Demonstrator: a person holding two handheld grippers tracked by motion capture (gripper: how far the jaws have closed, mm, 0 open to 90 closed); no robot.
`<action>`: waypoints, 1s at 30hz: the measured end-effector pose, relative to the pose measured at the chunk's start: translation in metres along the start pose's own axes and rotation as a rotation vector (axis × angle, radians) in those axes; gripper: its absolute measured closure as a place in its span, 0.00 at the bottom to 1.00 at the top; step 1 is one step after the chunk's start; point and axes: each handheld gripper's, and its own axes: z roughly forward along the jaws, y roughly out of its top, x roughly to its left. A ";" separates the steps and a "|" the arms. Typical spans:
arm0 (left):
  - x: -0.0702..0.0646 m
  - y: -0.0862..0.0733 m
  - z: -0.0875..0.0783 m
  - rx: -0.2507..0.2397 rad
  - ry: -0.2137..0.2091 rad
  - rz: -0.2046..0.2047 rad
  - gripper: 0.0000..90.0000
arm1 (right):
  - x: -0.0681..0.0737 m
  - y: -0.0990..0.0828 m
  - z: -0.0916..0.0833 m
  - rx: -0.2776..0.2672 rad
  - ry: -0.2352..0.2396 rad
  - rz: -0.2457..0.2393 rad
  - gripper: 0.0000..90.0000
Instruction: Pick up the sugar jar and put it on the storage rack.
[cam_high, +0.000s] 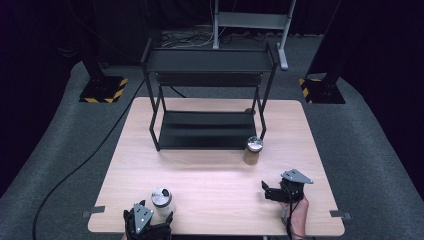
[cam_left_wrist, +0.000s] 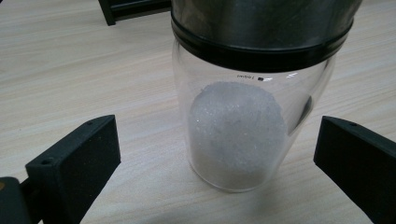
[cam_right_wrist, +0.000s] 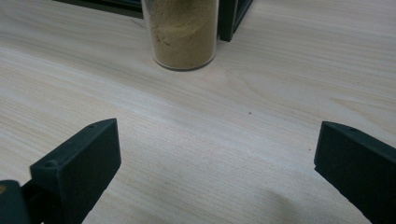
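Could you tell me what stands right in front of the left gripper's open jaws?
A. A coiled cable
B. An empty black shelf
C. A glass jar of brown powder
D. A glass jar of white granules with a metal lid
D: in the left gripper view, the jar of white granules with its metal lid stands on the table just ahead of the left gripper, between its open jaws and untouched.
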 end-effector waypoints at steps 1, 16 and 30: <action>0.000 0.000 0.000 0.001 -0.002 -0.001 0.00 | 0.000 0.000 0.000 -0.001 0.000 0.000 0.00; 0.000 0.003 0.012 0.010 0.004 -0.008 0.00 | 0.002 0.004 0.002 0.024 -0.003 -0.011 0.00; -0.001 0.006 0.024 -0.024 0.005 -0.020 0.01 | -0.001 0.001 0.001 0.008 0.005 0.004 0.00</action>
